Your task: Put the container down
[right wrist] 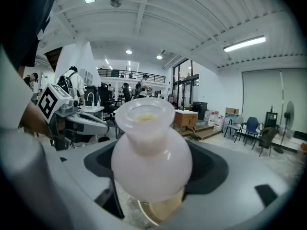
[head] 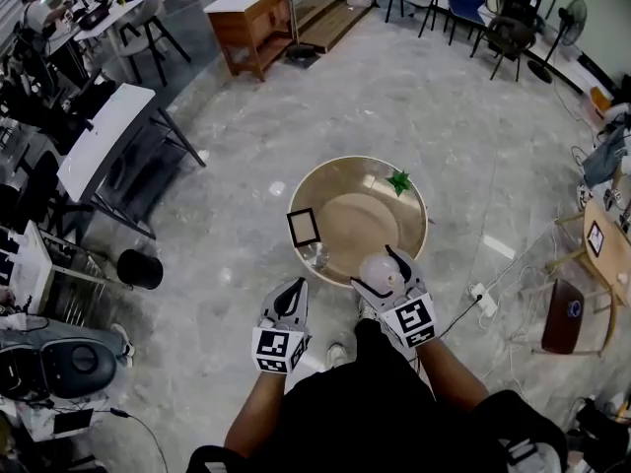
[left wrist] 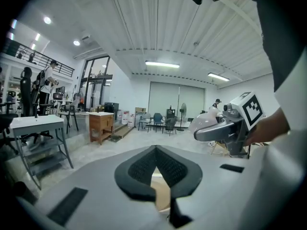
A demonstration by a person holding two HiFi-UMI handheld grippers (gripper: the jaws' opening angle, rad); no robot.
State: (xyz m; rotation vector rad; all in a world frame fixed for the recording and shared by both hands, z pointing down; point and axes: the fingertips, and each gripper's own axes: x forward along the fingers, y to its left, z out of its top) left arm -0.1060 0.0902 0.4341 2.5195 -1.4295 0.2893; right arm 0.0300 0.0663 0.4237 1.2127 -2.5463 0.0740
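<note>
A frosted white, round-bellied container with a flared neck is clamped between the jaws of my right gripper, above the near rim of a round wooden table. In the right gripper view the container fills the middle, neck pointing up, with my right gripper shut on its belly. My left gripper hovers left of it, short of the table's edge, shut and empty; its pads meet with nothing between. From the left gripper view the container shows at the right.
On the table are a green star-shaped object, a small black picture frame and a clear glass item. A white desk and black bin stand left, a wooden cabinet behind, a power strip and side table right.
</note>
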